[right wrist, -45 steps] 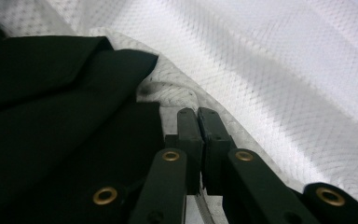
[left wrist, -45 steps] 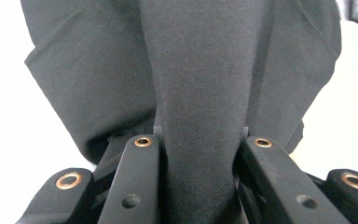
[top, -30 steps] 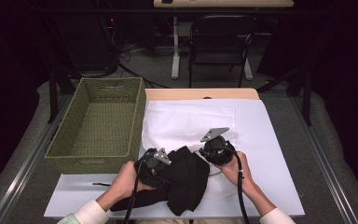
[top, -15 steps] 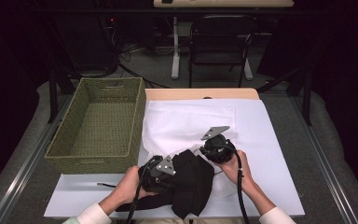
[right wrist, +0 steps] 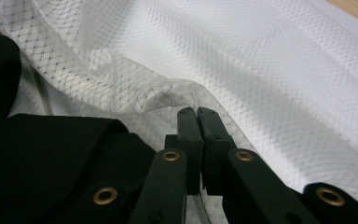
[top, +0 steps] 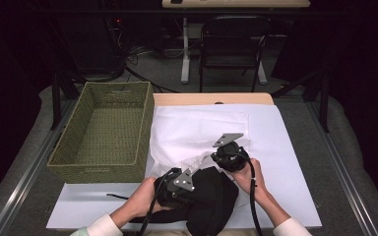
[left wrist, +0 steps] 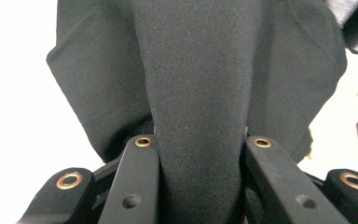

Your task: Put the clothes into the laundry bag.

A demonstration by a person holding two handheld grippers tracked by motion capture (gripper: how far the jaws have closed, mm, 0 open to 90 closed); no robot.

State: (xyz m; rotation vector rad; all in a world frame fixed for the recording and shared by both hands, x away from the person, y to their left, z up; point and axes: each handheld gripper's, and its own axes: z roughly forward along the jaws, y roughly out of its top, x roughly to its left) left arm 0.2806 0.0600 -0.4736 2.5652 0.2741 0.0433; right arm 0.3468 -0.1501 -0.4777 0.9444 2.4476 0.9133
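A black garment (top: 211, 201) lies bunched at the near edge of the white sheet (top: 285, 162). My left gripper (top: 177, 189) is over its left part. In the left gripper view a thick fold of the black garment (left wrist: 196, 70) runs between the jaws of the left gripper (left wrist: 198, 140). They have just been closing and now pinch it. A white mesh bag (top: 197, 132) is spread behind the garment. My right gripper (top: 224, 156) sits at its near edge. In the right gripper view the right gripper (right wrist: 198, 112) is shut with the mesh bag (right wrist: 242, 60) gathered at its tips, beside the black garment (right wrist: 51, 163).
An empty woven green basket (top: 142, 132) stands at the left, touching the sheet's edge. Bare wooden tabletop (top: 211, 98) shows behind the sheet. A black chair (top: 231, 44) and cables stand on the floor beyond the table.
My left gripper has shifted right and toward the near edge, and its jaws have closed on the black garment, which bunched up with it. The right gripper has stayed put.
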